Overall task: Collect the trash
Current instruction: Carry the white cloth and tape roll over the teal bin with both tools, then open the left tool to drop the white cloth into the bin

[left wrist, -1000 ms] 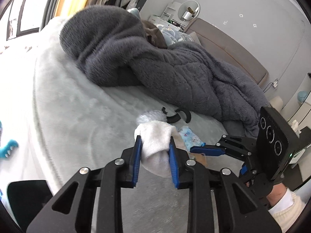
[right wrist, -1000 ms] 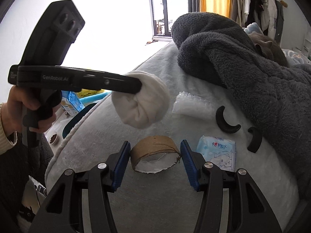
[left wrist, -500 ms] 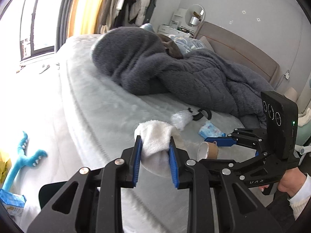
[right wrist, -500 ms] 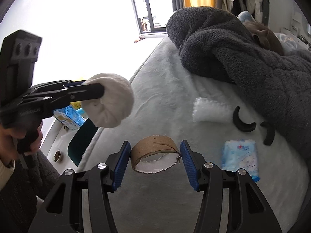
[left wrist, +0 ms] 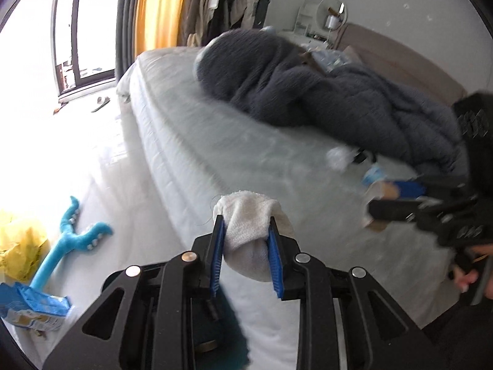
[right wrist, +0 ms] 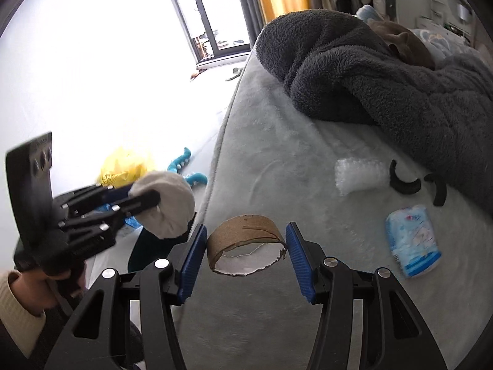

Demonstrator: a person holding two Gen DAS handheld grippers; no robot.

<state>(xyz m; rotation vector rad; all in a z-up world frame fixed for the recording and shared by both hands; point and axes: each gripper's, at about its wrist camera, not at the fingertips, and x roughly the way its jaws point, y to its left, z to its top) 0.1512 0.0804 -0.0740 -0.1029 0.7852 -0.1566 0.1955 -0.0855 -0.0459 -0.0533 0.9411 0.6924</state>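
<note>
My left gripper is shut on a white rolled cloth wad, held over the bed's edge above the floor. In the right wrist view that gripper and the wad hang at the left, off the mattress. My right gripper is shut on a torn brown cardboard ring, its pads against both sides, above the bed near its edge. In the left wrist view the right gripper is blurred. A bubble-wrap piece, a blue tissue pack and two black curved pieces lie on the bed.
A dark grey fleece blanket is heaped across the pale bed. On the floor lie a yellow bag, a blue toy and a blue packet. A dark teal object stands beside the bed.
Both grippers have swung left, from over the bed toward its edge and the floor, each still holding its item. The floor, toy and yellow bag have come into view.
</note>
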